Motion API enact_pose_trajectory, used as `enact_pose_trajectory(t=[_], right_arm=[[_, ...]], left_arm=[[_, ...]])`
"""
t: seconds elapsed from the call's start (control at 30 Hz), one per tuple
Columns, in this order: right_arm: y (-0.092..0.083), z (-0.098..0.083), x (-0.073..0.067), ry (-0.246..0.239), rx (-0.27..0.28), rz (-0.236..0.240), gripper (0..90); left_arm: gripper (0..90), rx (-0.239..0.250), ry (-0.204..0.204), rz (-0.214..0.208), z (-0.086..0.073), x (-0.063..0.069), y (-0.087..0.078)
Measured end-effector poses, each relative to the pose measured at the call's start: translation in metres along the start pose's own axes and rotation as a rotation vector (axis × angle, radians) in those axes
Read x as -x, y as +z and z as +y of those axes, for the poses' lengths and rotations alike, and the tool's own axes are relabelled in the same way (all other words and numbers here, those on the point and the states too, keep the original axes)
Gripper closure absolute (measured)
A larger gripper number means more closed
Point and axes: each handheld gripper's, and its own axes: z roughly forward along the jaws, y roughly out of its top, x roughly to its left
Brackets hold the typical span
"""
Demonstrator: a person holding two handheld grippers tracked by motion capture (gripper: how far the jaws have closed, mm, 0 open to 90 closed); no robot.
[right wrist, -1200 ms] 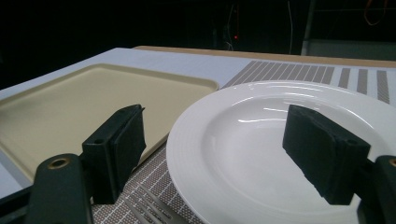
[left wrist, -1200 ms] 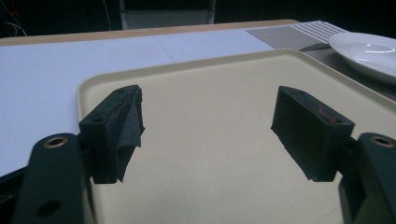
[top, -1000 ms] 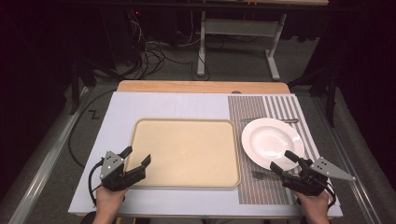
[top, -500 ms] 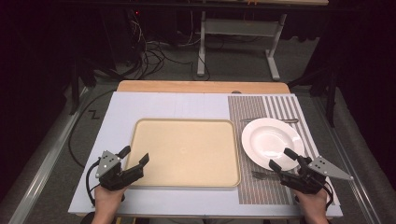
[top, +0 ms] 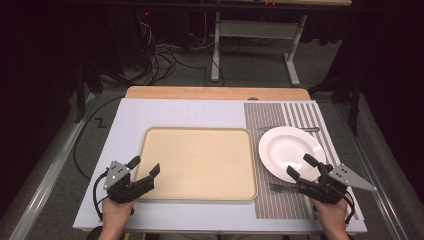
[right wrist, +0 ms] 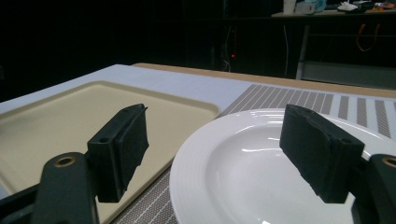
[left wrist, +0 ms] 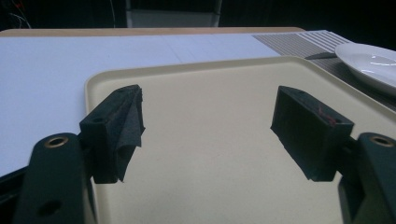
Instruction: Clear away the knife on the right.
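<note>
Left claw [top: 146,166] barely nearer tray [top: 200,165] (jaws wide), right claw [top: 301,166] unmoved

Legible text: none | labels, brands, numbers: none readable on tray [top: 200,162], plate [top: 290,147] or striped mat [top: 280,112] | signs: none.

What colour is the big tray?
The tray is pale cream-yellow, clearest in the high view.
</note>
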Motion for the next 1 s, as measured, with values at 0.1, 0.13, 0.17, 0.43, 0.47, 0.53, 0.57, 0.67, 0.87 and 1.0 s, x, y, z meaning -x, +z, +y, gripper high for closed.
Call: enact_pose_trajectory(t=[0.1,0.13,0.17,0.43,0.47,0.53,0.57,0.67,0.87,1.0], right_arm=[[0.001,0.001,0.001,-0.005,0.003,-0.008,24.3],[0.002,0.002,0.001,-0.007,0.002,-0.010,24.2],[0.003,0.003,0.001,-0.013,0.001,-0.012,24.1],[0.010,0.009,-0.005,-0.049,-0.002,-0.018,23.7],[0.011,0.010,-0.006,-0.051,-0.002,-0.025,23.3],[0.012,0.011,-0.007,-0.049,0.008,-0.030,22.7],[0.013,0.012,-0.007,-0.040,0.012,-0.031,22.2],[0.014,0.013,-0.006,-0.024,0.014,-0.034,21.4],[0.018,0.015,-0.003,-0.019,0.011,-0.054,21.1],[0.022,0.018,-0.004,-0.024,0.015,-0.056,21.0]], left_arm=[[26.1,-0.005,0.004,-0.004,0.000,0.001,0.003],[26.1,-0.008,0.006,-0.005,0.000,0.002,0.003],[26.1,-0.010,0.008,-0.005,0.000,0.002,0.003],[25.9,-0.008,0.009,-0.003,0.001,0.002,0.003],[25.9,-0.007,0.009,-0.006,0.001,0.001,0.004],[25.8,-0.010,0.005,-0.011,0.001,0.001,0.005],[25.8,-0.011,0.005,-0.013,0.001,0.001,0.005],[25.8,-0.010,0.004,-0.017,0.001,0.001,0.006],[25.4,-0.005,0.016,-0.016,0.001,0.002,0.008],[25.4,-0.005,0.020,-0.015,0.001,0.003,0.009]])
